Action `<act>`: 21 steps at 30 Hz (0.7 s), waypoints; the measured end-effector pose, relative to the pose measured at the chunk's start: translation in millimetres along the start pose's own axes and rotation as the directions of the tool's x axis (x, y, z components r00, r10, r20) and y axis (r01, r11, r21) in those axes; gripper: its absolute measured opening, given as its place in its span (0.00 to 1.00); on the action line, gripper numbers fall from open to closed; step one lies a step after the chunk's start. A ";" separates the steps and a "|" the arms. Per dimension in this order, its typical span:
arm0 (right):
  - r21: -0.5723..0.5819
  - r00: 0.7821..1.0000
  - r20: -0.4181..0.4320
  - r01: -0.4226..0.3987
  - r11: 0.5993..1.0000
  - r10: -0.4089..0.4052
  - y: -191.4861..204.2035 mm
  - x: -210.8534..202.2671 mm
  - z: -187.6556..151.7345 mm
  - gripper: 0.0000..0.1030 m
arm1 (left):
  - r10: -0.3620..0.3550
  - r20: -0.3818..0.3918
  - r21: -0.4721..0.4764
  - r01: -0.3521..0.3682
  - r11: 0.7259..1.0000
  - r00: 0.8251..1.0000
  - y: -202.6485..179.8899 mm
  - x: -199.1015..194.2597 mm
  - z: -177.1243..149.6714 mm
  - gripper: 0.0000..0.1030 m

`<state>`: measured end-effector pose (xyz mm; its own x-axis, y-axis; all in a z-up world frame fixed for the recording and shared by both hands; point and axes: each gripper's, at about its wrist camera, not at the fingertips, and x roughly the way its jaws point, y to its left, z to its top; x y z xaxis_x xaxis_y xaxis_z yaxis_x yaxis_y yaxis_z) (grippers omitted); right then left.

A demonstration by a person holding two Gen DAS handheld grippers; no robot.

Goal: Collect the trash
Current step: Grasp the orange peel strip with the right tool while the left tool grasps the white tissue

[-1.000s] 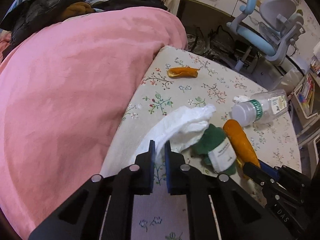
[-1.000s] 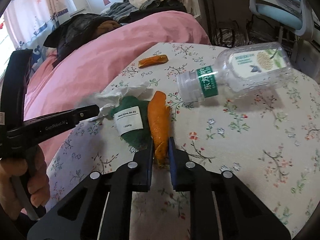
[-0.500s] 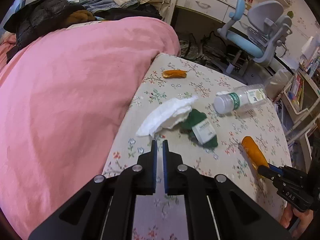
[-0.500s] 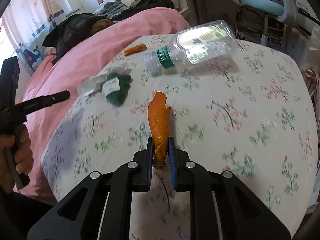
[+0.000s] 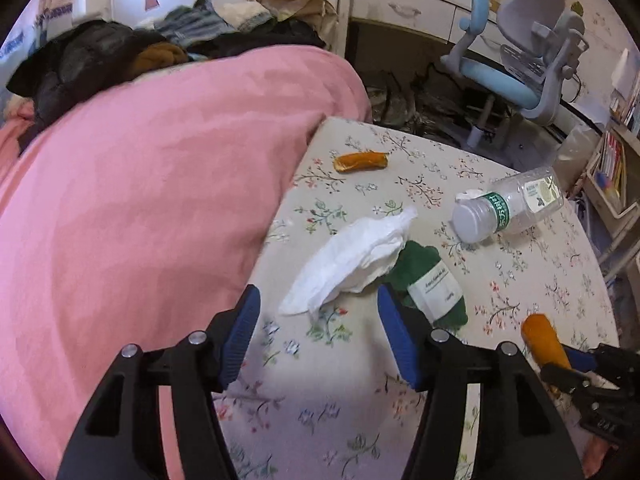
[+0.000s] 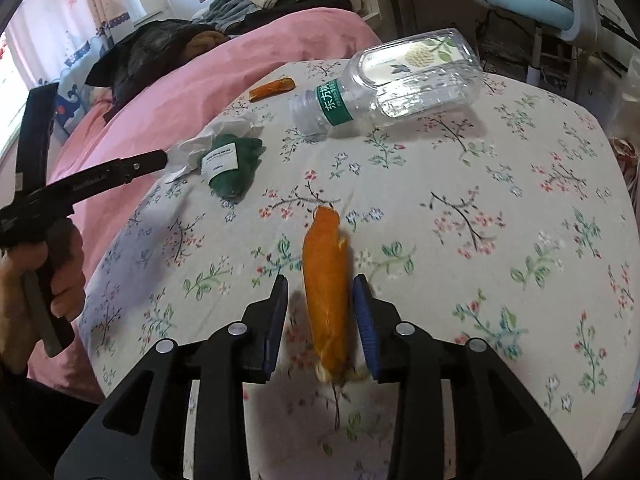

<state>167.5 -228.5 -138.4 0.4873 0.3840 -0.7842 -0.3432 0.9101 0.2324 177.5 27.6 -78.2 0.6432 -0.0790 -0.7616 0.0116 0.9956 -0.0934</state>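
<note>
On floral cloth point(image 6: 520, 184) — capless bottle point(image 6: 400, 80), empty

On the surface point(image 5: 520, 280): tissue point(image 5: 352, 256) overlaps a pouch point(image 5: 432, 288); bottle point(image 5: 508, 208) lies to their right, peel point(image 5: 362, 161) behind them.

Pink blanket point(image 5: 140, 200), desk chair point(image 5: 516, 56)

Bare bed point(image 6: 500, 280) lies open right of the peel point(image 6: 326, 280); bottle point(image 6: 400, 80) and tissue point(image 5: 352, 256) crowd the far end.
</note>
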 end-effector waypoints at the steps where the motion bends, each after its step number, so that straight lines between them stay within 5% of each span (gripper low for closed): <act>1: -0.002 1.000 0.002 0.001 1.000 -0.001 0.6 2.2 2.4 0.32 | -0.005 0.003 -0.002 0.005 1.000 1.000 0.7 1.5 1.7 0.57; 9: -0.034 1.000 0.001 0.005 0.999 -0.005 2.1 12.2 14.7 0.32 | -0.017 -0.011 0.020 0.017 1.000 1.000 -3.8 19.7 12.7 0.55; 15: -0.103 1.000 -0.012 0.022 0.994 -0.023 10.2 14.3 14.9 0.30 | -0.045 -0.059 0.036 0.047 0.998 0.997 -7.7 29.5 10.7 0.06; 21: -0.114 1.000 -0.007 0.010 0.993 -0.011 13.8 11.8 14.4 0.17 | -0.104 -0.003 -0.010 0.104 0.994 0.995 -5.3 12.0 15.5 0.01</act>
<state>180.1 -209.2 -136.2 0.4853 0.3726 -0.7910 -0.4274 0.8903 0.1571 197.1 22.2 -76.9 0.6362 -0.1826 -0.7496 0.0709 0.9813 -0.1789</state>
